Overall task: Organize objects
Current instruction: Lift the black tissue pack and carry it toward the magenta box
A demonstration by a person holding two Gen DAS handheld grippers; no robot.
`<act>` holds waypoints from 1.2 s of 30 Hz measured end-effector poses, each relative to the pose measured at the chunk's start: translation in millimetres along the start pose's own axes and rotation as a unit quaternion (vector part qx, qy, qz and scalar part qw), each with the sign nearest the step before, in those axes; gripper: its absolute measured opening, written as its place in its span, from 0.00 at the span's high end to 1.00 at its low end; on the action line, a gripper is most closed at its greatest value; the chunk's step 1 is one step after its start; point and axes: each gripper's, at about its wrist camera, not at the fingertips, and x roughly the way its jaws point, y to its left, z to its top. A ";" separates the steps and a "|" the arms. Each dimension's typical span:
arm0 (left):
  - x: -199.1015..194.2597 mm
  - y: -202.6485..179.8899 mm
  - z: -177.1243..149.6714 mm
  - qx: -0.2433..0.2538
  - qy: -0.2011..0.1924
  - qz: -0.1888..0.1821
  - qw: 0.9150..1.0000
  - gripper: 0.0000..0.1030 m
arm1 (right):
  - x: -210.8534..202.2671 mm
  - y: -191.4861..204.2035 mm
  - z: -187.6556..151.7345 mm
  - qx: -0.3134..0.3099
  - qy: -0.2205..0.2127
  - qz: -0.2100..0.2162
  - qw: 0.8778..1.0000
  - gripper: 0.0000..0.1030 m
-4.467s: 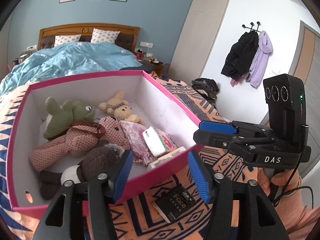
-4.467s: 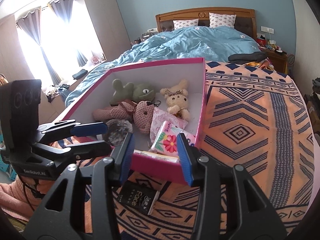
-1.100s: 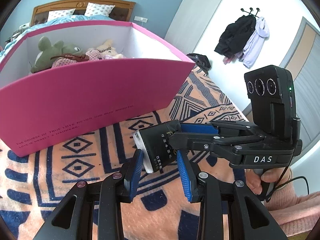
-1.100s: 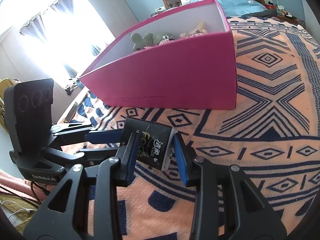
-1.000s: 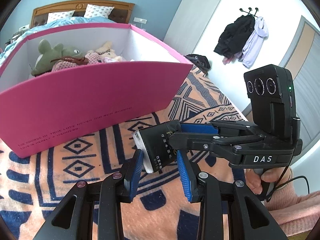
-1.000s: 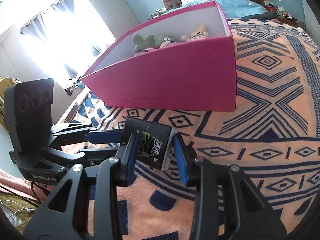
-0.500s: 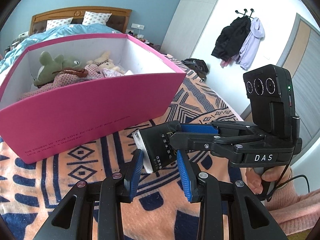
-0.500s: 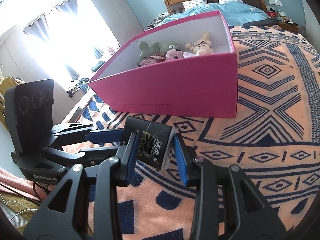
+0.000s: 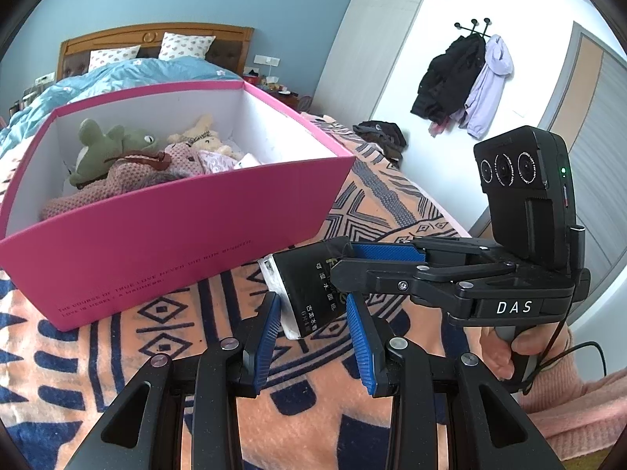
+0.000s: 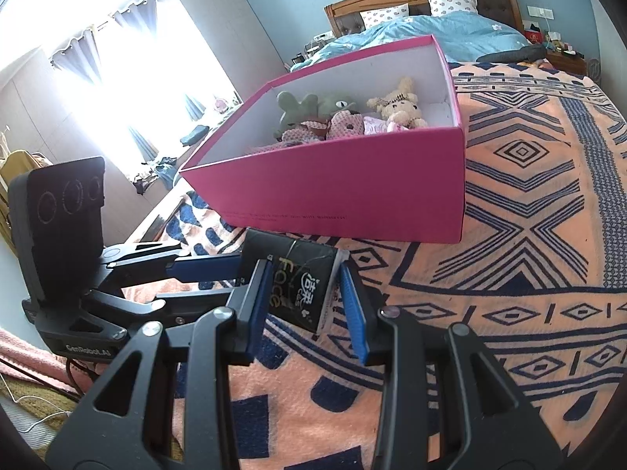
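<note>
A black tissue pack [image 9: 309, 286] marked "Face" [image 10: 303, 288] is held off the patterned blanket in front of the pink box [image 9: 164, 227]. My left gripper [image 9: 313, 327] and my right gripper [image 10: 305, 301] are both shut on it from opposite sides. The right gripper also shows in the left wrist view [image 9: 345, 262], and the left gripper in the right wrist view [image 10: 239, 270]. The pink box [image 10: 352, 180] holds plush toys: a green frog [image 9: 113, 145], a pink bear [image 10: 345, 125] and a beige bunny [image 10: 399, 107].
The orange and navy patterned blanket [image 10: 529, 235] covers the bed around the box. Blue bedding [image 9: 137, 74] and a wooden headboard lie beyond. Coats [image 9: 466, 82] hang on the white wall at right. A bright window [image 10: 129, 78] is at left.
Both grippers have lifted the tissue pack off the blanket and risen; more of the box's inside now shows. Several seconds ago the pack lay on the blanket with both grippers open.
</note>
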 end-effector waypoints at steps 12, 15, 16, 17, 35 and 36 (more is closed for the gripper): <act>-4.3 -2.6 7.7 0.006 -0.011 0.003 1.000 0.66 | -5.2 3.8 6.0 -0.011 -0.010 -0.003 1.000 0.62; -4.7 -3.0 9.4 0.007 -0.013 0.002 1.000 0.66 | -7.0 4.6 7.7 -0.013 -0.013 -0.003 1.000 0.62; -4.7 -3.2 10.1 0.007 -0.014 0.003 1.000 0.66 | -7.4 4.9 8.4 -0.013 -0.014 -0.003 1.000 0.62; -4.9 -3.2 11.0 0.007 -0.015 0.003 1.000 0.66 | -8.0 5.2 9.3 -0.014 -0.015 -0.003 1.000 0.62; -6.5 -5.3 20.3 0.016 -0.023 0.007 1.000 0.66 | -14.3 6.8 18.2 -0.023 -0.028 -0.006 0.999 0.62; -6.6 -5.4 21.2 0.017 -0.024 0.008 1.000 0.66 | -14.6 6.4 19.4 -0.024 -0.029 -0.006 0.999 0.62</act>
